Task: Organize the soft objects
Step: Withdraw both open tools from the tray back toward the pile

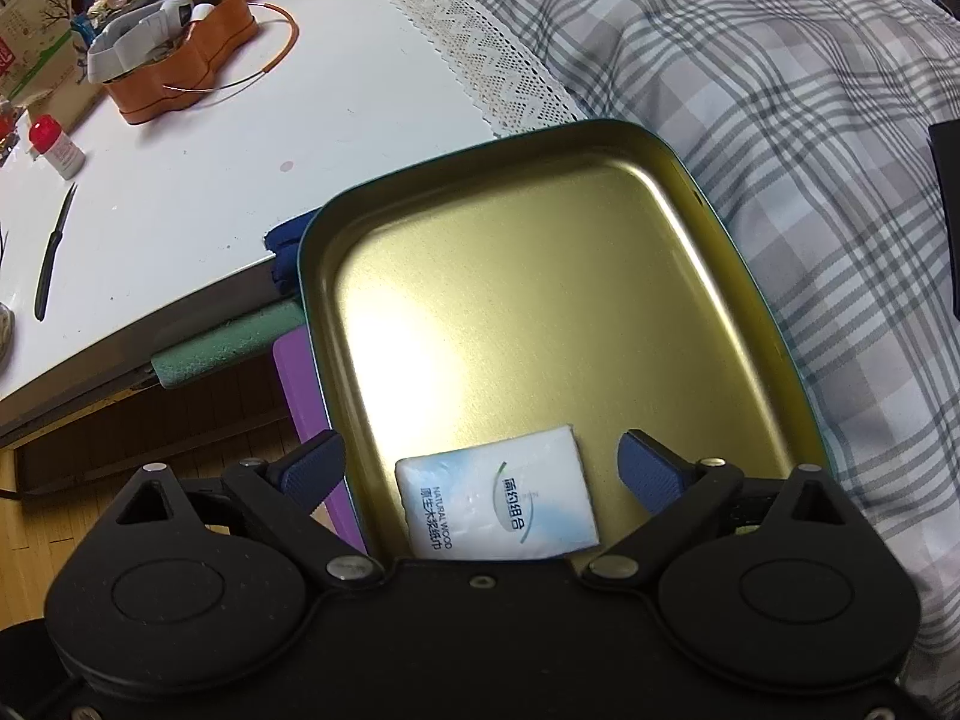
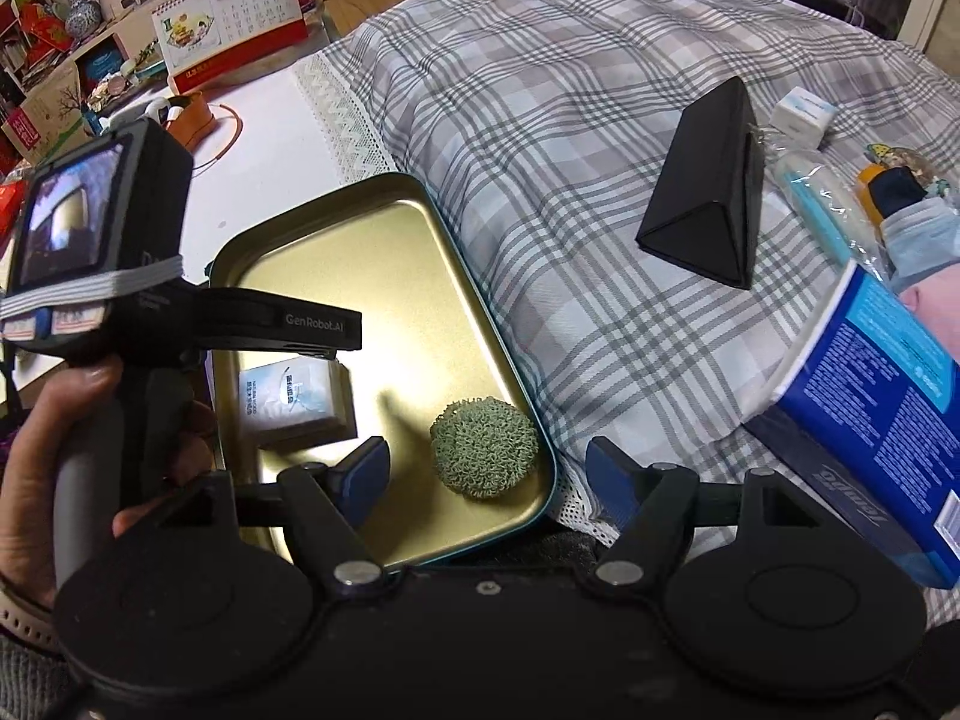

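Note:
A gold tin tray with a teal rim (image 1: 540,276) rests on the plaid cloth. In the left wrist view a white and blue tissue pack (image 1: 498,498) lies flat at the tray's near edge. My left gripper (image 1: 480,450) hangs over it, open wide, with both blue pads clear of the pack's sides. The right wrist view shows the same tray (image 2: 360,252) holding the tissue pack (image 2: 294,402) and a green fuzzy ball (image 2: 485,447). My right gripper (image 2: 487,462) stands open above the ball, its pads apart from it. A hand (image 2: 78,420) grips the left gripper's handle.
On the plaid cloth (image 2: 570,120) lie a black triangular case (image 2: 708,204), a blue tissue box (image 2: 870,414), a small white box (image 2: 804,111) and wrapped items at the far right. The white table (image 1: 240,150) holds an orange tin (image 1: 186,72), a red-capped bottle (image 1: 51,144) and a black knife (image 1: 54,252).

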Available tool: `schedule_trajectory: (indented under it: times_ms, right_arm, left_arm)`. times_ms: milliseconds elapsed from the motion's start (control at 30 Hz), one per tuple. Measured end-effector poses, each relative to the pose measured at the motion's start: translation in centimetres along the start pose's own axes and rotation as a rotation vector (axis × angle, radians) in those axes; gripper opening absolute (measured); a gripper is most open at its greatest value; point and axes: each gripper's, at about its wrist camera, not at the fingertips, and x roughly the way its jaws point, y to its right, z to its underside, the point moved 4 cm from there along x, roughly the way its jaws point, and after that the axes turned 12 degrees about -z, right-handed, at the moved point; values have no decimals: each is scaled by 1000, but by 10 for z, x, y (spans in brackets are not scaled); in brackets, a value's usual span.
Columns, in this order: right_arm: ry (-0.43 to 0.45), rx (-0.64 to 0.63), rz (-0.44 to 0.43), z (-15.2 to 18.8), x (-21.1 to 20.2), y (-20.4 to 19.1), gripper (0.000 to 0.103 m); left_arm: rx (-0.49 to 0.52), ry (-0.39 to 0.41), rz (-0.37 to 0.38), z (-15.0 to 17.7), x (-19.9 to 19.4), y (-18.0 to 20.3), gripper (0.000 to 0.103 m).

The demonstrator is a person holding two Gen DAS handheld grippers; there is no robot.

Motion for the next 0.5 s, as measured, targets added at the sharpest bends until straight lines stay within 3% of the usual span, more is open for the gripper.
schedule_trajectory:
  times_ms: [300,500]
  right_arm:
    - [19,50,-11,15,-17,13,72]
    - [48,87,-12,25,-36,26,72]
  left_arm:
    - [40,-26,-6,10,4,7,95]
    - [106,2,-23,16,-2,19,95]
